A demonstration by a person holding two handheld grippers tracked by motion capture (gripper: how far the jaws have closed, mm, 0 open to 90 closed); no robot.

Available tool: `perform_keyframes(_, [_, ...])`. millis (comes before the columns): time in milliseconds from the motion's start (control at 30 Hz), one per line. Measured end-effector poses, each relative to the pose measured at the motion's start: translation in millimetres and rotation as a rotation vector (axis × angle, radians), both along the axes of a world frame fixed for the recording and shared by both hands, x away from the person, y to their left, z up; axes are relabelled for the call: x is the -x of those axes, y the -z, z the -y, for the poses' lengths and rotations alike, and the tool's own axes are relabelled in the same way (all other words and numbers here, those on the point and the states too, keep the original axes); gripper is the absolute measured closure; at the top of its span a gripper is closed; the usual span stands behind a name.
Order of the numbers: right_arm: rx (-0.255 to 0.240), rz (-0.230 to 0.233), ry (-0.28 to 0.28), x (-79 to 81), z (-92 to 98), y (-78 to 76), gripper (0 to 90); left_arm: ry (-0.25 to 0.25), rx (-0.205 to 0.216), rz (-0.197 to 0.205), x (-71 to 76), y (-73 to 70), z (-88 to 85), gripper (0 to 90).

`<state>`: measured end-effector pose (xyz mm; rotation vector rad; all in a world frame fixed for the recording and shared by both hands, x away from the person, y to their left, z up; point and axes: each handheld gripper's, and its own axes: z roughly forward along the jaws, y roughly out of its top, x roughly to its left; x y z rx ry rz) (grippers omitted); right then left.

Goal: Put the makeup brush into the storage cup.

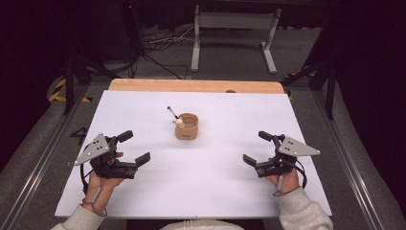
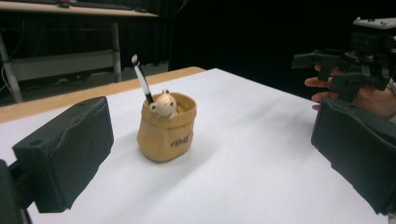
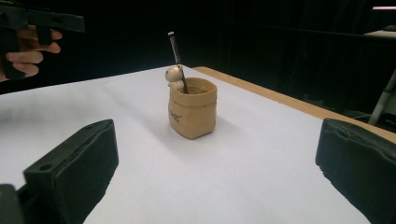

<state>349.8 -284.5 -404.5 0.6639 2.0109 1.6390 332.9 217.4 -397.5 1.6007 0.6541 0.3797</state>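
Observation:
A tan sack-shaped holder (image 1: 186, 126) stands upright a little behind the middle of the white table top (image 1: 206, 182). A small pale bear figure (image 1: 179, 122) peeks over its rim, and a dark pen (image 1: 172, 112) leans out toward the far left. My left gripper (image 1: 134, 147) rests at the near left, open and holding nothing. My right gripper (image 1: 257, 147) mirrors it at the near right, also open. In the left gripper view the holder (image 2: 166, 135) sits ahead between the wide-apart jaws. The right gripper view has the holder (image 3: 193, 112) and pen (image 3: 176, 56) ahead too.
A bare wooden strip (image 1: 191, 86) runs along the table's far edge. Beyond it on the floor stand a grey metal frame (image 1: 234, 38) and loose cables (image 1: 163, 43). Dark rails flank both table sides. The other hand's gripper (image 2: 345, 65) appears far right in the left gripper view.

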Motion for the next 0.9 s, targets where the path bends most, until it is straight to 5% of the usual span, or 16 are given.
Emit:
perform_keyframes(733, [-0.003,-0.015,0.024,6.2,18.4,18.3,0.0,-0.012,-0.037,-0.049,5.5,38.5,-7.9,0.2])
perform_keyframes(900, [-0.008,0.004,0.027,9.3,20.9,21.6,0.0,-0.020,-0.015,-0.045,6.6,48.0,-9.9,0.0])
